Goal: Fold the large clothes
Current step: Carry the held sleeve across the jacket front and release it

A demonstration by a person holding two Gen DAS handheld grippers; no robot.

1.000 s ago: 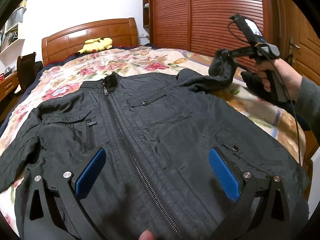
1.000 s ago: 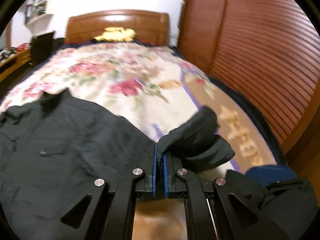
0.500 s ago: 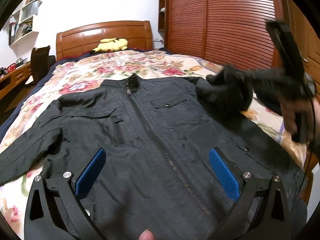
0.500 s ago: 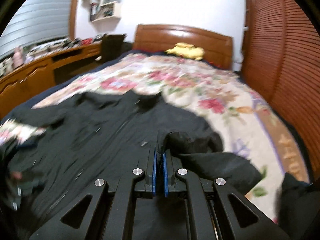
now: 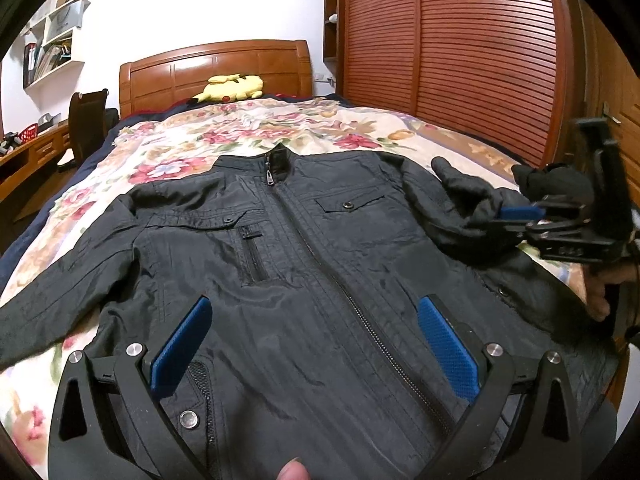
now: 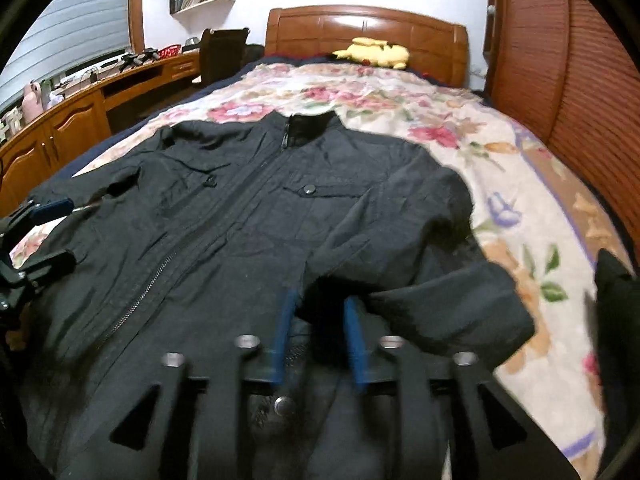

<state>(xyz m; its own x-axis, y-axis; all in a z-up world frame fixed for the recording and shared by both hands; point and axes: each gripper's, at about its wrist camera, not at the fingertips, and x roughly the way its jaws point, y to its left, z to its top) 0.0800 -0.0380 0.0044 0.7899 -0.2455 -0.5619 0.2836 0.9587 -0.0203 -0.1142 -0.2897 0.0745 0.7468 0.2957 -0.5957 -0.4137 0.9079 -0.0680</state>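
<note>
A black zip-up jacket (image 5: 320,272) lies front-up on the flowered bedspread (image 5: 224,136); it also shows in the right wrist view (image 6: 248,216). Its right-hand sleeve (image 6: 436,292) is folded in over the body. My left gripper (image 5: 316,344) hovers open over the jacket's lower front, empty. My right gripper (image 6: 318,320) is partly open, its blue pads apart on either side of the sleeve cuff, which rests on the jacket. The right gripper also shows in the left wrist view (image 5: 520,216) at the jacket's right edge. The other sleeve (image 5: 52,292) stretches out left.
A yellow plush toy (image 5: 232,88) lies by the wooden headboard (image 5: 216,68). A slatted wooden wardrobe (image 5: 460,52) runs along the right. A desk (image 6: 80,104) and dark chair (image 5: 86,120) stand left of the bed. Another dark garment (image 6: 612,280) lies at the bed's right edge.
My right gripper carried the sleeve inward over the jacket body, lowered it, and its jaws opened from shut. My left gripper stayed open and pulled back slightly.
</note>
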